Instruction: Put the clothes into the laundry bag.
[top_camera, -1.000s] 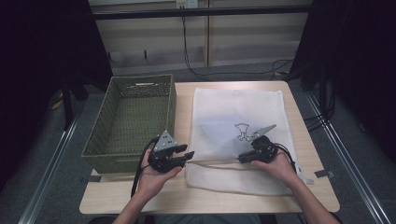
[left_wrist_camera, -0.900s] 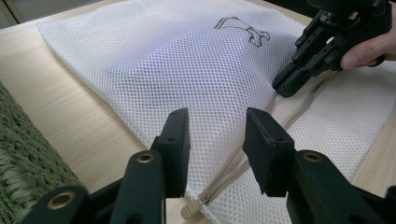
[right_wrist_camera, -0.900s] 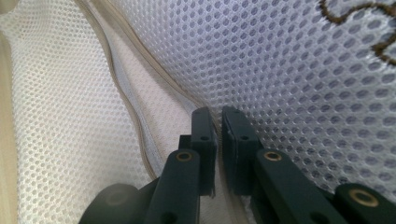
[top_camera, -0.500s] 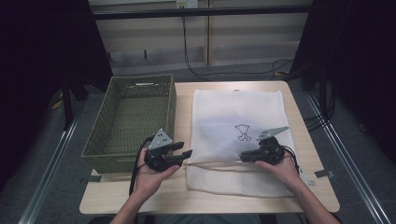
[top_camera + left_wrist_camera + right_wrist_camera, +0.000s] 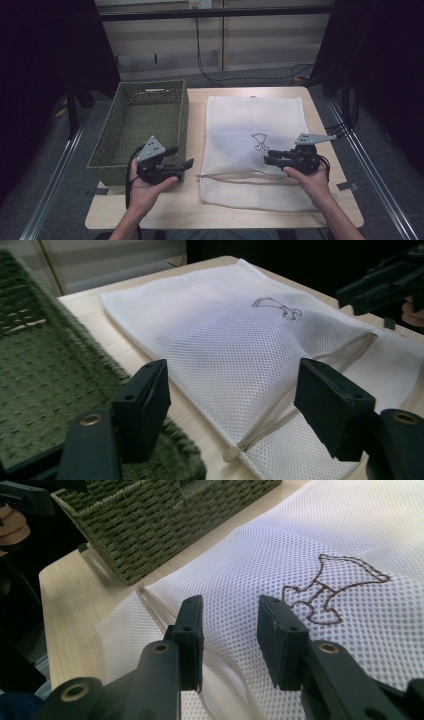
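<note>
Worktop (image 5: 192, 210): I see it mid-frame.
Mesh bag (image 5: 255, 127): flat on the worktop, right of centre.
Basket (image 5: 145, 125): left of centre, beside the bag.
Left gripper (image 5: 184, 156): my fingers have just been opening, now wide, nothing between.
Right gripper (image 5: 269, 157): fingers just been opening, apart, above the bag, empty.

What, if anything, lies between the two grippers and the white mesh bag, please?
Nothing visible does. The left gripper and right gripper, jaws just opened and empty, hang right at the white mesh bag; the green basket sits off to its side.
</note>
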`<state>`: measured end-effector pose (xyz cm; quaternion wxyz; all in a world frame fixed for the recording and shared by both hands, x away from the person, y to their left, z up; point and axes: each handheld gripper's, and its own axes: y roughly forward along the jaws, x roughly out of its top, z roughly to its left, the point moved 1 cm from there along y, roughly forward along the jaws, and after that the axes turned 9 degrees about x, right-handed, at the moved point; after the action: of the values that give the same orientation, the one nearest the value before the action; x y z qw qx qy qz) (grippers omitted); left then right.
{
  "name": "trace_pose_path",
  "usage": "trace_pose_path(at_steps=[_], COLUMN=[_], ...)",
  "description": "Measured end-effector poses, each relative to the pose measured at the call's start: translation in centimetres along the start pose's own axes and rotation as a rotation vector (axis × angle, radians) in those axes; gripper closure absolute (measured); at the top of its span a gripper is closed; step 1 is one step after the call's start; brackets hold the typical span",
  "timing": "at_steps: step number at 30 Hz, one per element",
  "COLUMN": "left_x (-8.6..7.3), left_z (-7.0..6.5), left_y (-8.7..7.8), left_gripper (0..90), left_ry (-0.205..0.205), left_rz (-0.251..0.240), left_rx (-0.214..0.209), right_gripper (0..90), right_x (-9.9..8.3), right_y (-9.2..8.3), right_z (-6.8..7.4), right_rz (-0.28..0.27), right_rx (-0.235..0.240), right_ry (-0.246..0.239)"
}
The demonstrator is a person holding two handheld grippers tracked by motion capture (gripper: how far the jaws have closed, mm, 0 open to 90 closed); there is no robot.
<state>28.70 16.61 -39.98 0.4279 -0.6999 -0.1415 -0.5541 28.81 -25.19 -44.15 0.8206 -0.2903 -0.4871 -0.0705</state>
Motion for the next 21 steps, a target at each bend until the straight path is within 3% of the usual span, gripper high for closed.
trace_pose_path(at_steps=[8, 15, 19, 21], left_x=[-1.4, -2.9, -4.0, -4.4], left_z=[1.3, 2.3, 2.6, 2.7], left_y=[-2.4, -4.7, -6.1, -6.6], left_gripper=[21.7, 23.2, 23.7, 23.8], left_ry=[-0.044, -0.051, -0.103, -0.089], left_rz=[-0.014, -0.018, -0.043, -0.043], left_rx=[0.064, 0.116, 0.138, 0.152], right_gripper=[59.8, 59.3, 60.3, 60.6], right_x=[-0.9, -1.5, -1.8, -1.9], right_y=[-2.3, -3.8, -4.7, -5.0], right_z=[0.5, 1.1, 1.4, 1.5], right_rz=[-0.027, -0.077, -0.134, -0.147], right_rx=[-0.035, -0.060, -0.084, -0.096], right_ry=[0.002, 0.006, 0.013, 0.010])
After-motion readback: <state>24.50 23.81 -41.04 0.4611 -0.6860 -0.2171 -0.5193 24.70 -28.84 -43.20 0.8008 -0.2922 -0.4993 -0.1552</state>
